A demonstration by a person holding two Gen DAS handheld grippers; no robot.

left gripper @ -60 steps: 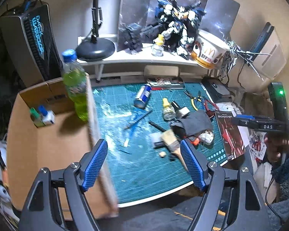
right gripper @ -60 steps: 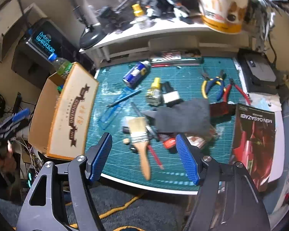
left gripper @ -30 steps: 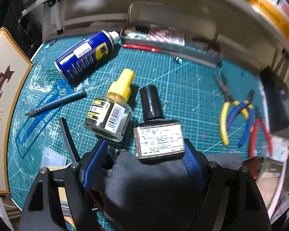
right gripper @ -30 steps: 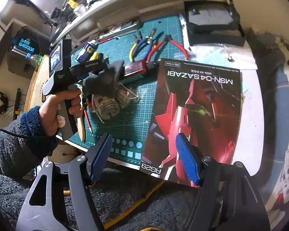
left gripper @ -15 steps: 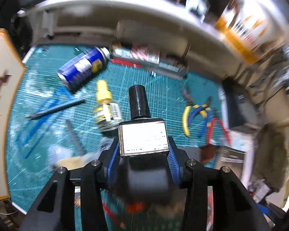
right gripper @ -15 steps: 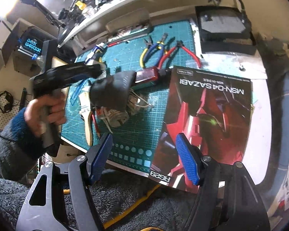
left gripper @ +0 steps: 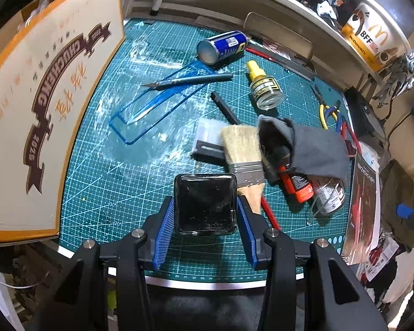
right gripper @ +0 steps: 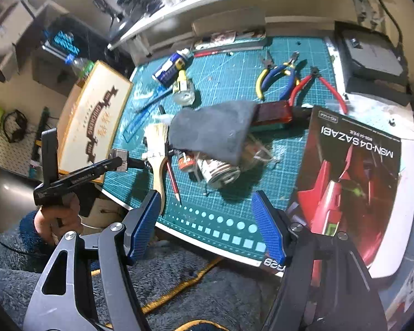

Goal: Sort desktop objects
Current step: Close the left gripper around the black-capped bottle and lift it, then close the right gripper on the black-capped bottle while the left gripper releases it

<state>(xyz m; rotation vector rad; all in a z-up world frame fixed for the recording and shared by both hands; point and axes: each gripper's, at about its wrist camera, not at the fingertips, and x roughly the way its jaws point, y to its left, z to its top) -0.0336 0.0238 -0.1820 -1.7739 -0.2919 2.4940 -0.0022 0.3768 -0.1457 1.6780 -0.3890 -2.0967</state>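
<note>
My left gripper (left gripper: 205,216) is shut on a square black-capped bottle (left gripper: 205,202), held above the near edge of the green cutting mat (left gripper: 129,182). The right wrist view shows the left gripper (right gripper: 121,161) with the bottle (right gripper: 118,156) beside the cardboard box (right gripper: 91,124). My right gripper (right gripper: 207,226) is open and empty over the mat's near edge. On the mat lie a paintbrush (left gripper: 243,149), a grey cloth (left gripper: 312,146) over small cans, a yellow-capped bottle (left gripper: 263,88), a blue spray can (left gripper: 222,47), a craft knife (left gripper: 187,80) and a blue ruler (left gripper: 157,104).
The cardboard box (left gripper: 47,93) stands at the mat's left edge. Pliers (right gripper: 276,75) and red cutters (right gripper: 320,85) lie at the back right. A red manual (right gripper: 353,176) lies right of the mat. A shelf (left gripper: 289,2) with models and a paper bucket (left gripper: 372,35) runs along the back.
My left gripper closed on the black-capped bottle, lifted it off the mat and pulled back toward the near left. My right gripper stayed open and drifted slightly.
</note>
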